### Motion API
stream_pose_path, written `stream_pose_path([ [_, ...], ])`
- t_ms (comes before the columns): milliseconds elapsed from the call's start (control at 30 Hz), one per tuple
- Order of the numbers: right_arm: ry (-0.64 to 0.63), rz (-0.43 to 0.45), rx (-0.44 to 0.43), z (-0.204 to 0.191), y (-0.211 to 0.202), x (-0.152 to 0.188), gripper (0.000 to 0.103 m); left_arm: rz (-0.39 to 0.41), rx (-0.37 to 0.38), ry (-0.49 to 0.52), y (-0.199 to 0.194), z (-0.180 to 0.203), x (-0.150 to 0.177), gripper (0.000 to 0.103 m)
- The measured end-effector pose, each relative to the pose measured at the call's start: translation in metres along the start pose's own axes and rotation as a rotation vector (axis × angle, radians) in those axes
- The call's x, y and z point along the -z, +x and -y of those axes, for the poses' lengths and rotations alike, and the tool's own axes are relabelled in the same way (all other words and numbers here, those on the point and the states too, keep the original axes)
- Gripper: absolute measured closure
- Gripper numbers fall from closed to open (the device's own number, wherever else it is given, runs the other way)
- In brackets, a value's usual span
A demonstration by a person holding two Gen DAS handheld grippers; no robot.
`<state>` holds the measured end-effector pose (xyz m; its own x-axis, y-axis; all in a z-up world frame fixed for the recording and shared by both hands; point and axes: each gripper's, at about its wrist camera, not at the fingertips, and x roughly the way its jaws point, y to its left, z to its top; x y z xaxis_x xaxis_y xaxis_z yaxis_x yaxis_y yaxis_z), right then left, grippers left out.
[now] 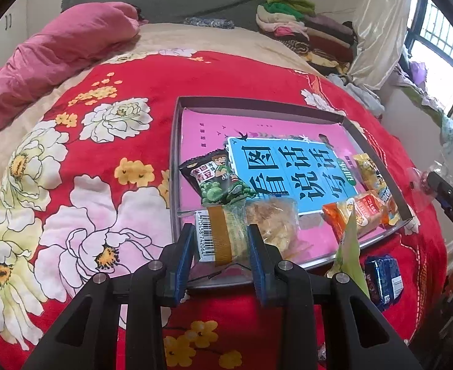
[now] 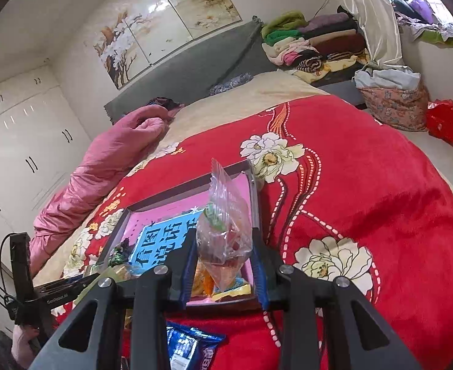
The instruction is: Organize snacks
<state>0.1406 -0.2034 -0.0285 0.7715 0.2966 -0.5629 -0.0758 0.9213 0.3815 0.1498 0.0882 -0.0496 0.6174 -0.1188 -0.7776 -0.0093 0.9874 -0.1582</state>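
My left gripper point(image 1: 222, 262) is shut on a clear-wrapped snack point(image 1: 220, 237) with a barcode and a brown stripe, just over the near edge of the grey tray point(image 1: 257, 104). In the tray, on a pink and blue book, lie a black-green pea packet point(image 1: 217, 175), a clear pack of pale crisps point(image 1: 276, 219), orange packets point(image 1: 359, 212) and a yellow packet point(image 1: 368, 169). My right gripper point(image 2: 225, 265) is shut on a clear plastic bag of sweets point(image 2: 226, 240), held upright above the tray's near right corner point(image 2: 254, 203).
The tray rests on a red flowered blanket point(image 1: 103, 160) on a bed. A blue packet point(image 1: 384, 277) and a green packet point(image 1: 350, 246) are beside the tray's near edge. A pink quilt point(image 1: 56, 52) lies at the left, folded clothes point(image 1: 303, 30) at the head.
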Motion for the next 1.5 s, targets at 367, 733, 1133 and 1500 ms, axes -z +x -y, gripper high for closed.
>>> stream_pose_path([
  [367, -0.051, -0.016, 0.048, -0.004, 0.019, -0.001, 0.07, -0.011, 0.013, 0.006, 0.004, 0.004, 0.0, 0.068],
  [733, -0.111, -0.05, 0.1, -0.008, 0.035, 0.002, 0.07, -0.017, 0.025, 0.015, 0.007, 0.009, 0.0, 0.068],
  [1133, -0.13, -0.083, 0.14, -0.006, 0.044, 0.006, 0.07, -0.013, 0.028, 0.017, 0.006, 0.01, 0.0, 0.068],
  [1500, -0.135, -0.098, 0.095, -0.012, 0.045, 0.009, 0.07, -0.013, 0.021, 0.021, 0.006, 0.01, 0.001, 0.068],
])
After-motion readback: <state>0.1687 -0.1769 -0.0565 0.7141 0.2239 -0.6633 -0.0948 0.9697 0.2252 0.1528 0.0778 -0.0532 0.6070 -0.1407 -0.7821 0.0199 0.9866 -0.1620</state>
